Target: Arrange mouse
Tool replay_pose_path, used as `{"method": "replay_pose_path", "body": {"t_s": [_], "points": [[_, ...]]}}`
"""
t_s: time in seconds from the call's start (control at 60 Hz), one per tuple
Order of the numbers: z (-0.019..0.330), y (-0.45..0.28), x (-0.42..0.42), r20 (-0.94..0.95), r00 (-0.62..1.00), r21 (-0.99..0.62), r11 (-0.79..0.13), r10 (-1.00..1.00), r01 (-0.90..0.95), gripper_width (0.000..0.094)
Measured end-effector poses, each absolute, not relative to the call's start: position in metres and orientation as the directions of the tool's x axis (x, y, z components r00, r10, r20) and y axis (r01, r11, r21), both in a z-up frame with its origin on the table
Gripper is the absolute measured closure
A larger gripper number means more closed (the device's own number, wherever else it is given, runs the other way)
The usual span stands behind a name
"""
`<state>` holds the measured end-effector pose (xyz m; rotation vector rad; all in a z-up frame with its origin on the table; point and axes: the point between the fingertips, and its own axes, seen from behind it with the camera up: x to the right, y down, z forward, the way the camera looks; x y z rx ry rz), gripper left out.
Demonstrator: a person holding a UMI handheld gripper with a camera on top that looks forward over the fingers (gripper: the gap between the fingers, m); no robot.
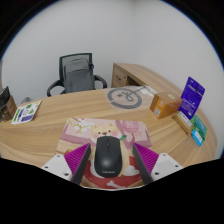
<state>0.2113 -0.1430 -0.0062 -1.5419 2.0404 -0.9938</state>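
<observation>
Tongs (108,170) are standing apart, and the black mouse (107,156) is sitting between their purple pads (76,159), a gap showing at each side. It is lying on a colourful mat (105,131) at the near edge of the wooden table (70,110). Its long axis is running straight ahead along the fingers, so closing them would probably be squeezing its two flanks. An office chair (78,70) is standing well beyond.
</observation>
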Motion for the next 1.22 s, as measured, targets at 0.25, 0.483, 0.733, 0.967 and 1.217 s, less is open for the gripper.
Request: {"method": "replay_pose_path", "body": {"t_s": [0.25, 0.483, 0.733, 0.967, 1.217], "points": [[0.093, -0.121, 0.144, 0.065, -0.308, -0.759, 0.154, -0.949, -0.633, 0.0073], [0.192, -0.077, 0.007, 0.054, -0.253, -0.775, 0.119, -0.966, -0.621, 0.0074], [0.220, -0.052, -0.138, 0.076, -0.260, -0.774, 0.107, -0.963, -0.623, 0.0069], [0.217, -0.032, -0.194, 0.087, -0.234, -0.768, 0.084, -0.968, -0.634, 0.0068], [0.223, -0.019, -0.203, 0.083, -0.201, -0.773, 0.064, -0.976, -0.631, 0.0069]]}}
